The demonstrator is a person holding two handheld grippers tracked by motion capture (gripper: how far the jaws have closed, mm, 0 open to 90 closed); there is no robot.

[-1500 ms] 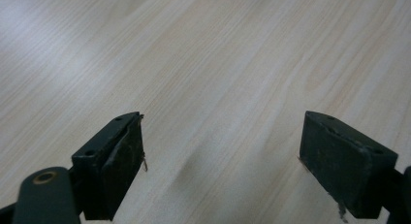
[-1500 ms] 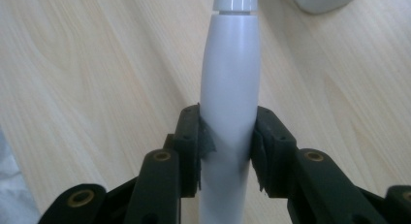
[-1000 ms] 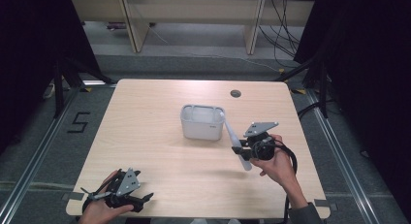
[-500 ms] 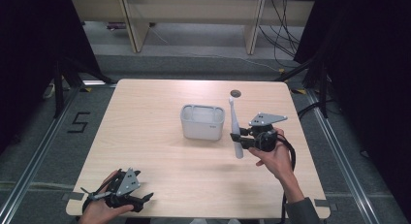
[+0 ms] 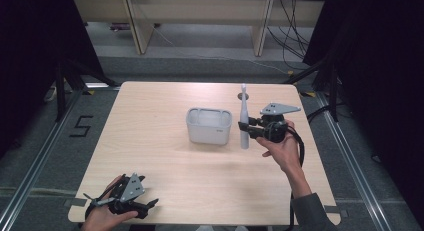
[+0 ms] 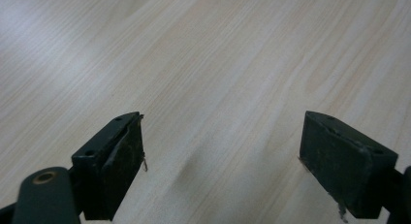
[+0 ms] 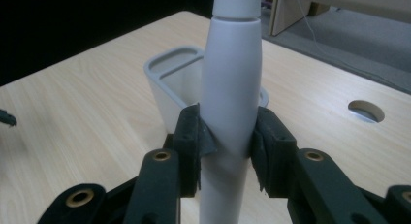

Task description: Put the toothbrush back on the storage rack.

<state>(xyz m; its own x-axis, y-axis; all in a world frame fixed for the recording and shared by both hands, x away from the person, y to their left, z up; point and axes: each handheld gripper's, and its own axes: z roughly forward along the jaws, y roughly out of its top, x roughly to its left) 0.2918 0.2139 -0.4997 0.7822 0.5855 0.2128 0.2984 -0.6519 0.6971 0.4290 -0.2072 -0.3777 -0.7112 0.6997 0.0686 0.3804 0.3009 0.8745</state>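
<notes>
Toothbrush upright — beside holder, tool-clamped.

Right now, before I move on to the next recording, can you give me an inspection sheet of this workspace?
Surface: light wooden table, with a round cable hole near its far edge.
Job's things: white electric toothbrush held upright just right of the white holder, apart from it; the holder stands mid-table and looks empty.
Clutter: nothing seen.
Grippers: right gripper shut on the toothbrush's handle; left gripper open, nothing between its jaws, low at the table's near left corner.
Cables: black cable trails from the right gripper; more cables on the floor beyond the table.
Surroundings: wooden shelving legs behind, black curtains at both sides.
</notes>
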